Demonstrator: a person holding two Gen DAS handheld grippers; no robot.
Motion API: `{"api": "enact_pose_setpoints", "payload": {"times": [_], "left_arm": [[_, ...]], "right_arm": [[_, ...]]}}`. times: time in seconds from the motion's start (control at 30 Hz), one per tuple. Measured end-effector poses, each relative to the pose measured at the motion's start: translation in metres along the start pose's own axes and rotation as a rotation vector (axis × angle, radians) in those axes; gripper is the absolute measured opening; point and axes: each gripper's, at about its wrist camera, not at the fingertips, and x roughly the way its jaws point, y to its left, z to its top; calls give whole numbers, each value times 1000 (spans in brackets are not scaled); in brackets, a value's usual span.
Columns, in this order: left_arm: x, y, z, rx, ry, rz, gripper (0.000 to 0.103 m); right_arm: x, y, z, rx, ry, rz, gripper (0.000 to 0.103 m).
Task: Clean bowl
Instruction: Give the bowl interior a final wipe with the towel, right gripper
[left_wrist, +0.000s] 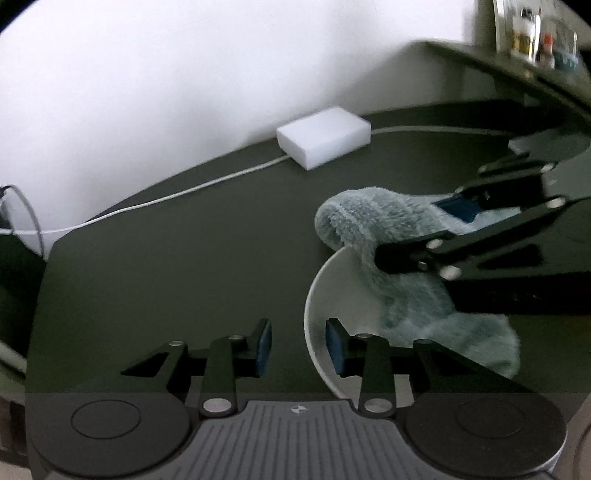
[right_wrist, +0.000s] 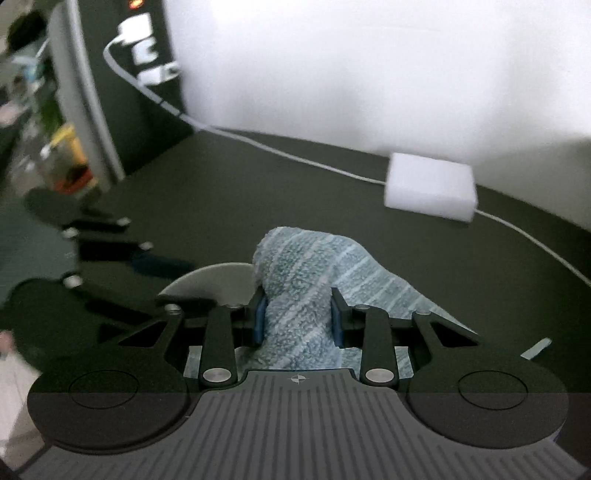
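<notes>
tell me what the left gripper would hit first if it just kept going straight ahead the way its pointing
Most likely the white bowl: its near rim sits between the open fingers of the left gripper. Depth is unclear, so it may already be at the rim.

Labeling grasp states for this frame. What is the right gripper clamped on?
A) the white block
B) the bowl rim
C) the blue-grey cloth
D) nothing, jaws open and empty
C: in the right wrist view the right gripper has both blue pads pressed into the blue-grey cloth, which drapes over the bowl; the white block sits apart near the wall.
</notes>
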Motion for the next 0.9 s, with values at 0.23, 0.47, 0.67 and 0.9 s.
{"api": "enact_pose_setpoints", "payload": {"times": [0.23,0.47,0.67,0.9], "left_arm": [[3,-8,-2,7,-16,5,25],[2,-9,-4,-30,-22,10,26],[2,-9,-4,-44,-28,15,25],[2,-14,-7,-43,-30,30,26]], "right_arm": [[3,-6,1,70,24,-1,35],[-29,-18,-35,350,-59,-26,35],[-48,0,-55,421,-106,-60,35],[-41,-6,-18,287,-113,-108,34]]}}
